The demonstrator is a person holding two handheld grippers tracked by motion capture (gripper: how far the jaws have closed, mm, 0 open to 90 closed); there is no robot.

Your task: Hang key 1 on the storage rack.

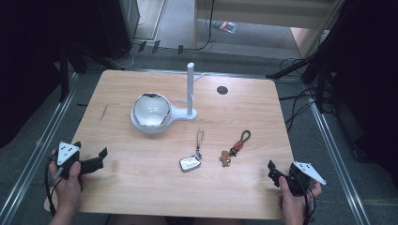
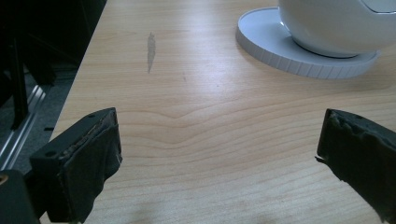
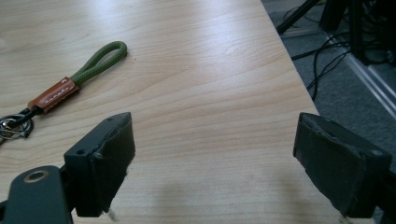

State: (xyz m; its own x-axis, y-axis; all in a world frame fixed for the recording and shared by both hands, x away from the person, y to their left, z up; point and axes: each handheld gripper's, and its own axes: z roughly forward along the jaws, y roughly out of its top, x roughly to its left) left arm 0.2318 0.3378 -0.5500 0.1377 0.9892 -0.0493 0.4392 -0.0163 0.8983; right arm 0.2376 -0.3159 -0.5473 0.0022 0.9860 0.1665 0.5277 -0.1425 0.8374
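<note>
— From above, what's on? Take the white stand (image 1: 190,91) as the marker.

— Two key rings lie on the table (image 1: 141,187) on the near side of the stand: a car key fob (image 1: 190,162) straight towards the person, and a green-loop keychain (image 1: 236,147) to its right, the little brown figure at its near end. The bowl (image 1: 151,110) sits on the stand's base, to the left of the post. Both grippers rest at the near edge, well apart from the stand. The right gripper (image 1: 272,171) is nearest the keychain, jaws spread and holding nothing. The left gripper (image 1: 101,157) is far to the left, also released.

— And along the left gripper's own jaws?

— Bare wood between wide jaws, with the stand's round base (image 2: 299,58) ahead to the right and the table's left edge close on the other side. Nothing in its way, but nothing to pick either.

— The right gripper view?

— The green loop (image 3: 100,58) and its tan leather tab (image 3: 53,95) lie ahead and to the left of the open jaws, so I'd say the hand must swing left before closing. The loop looks the best hold, raised and soft. The table's right edge runs close on the other side; the free room is towards the stand.
</note>
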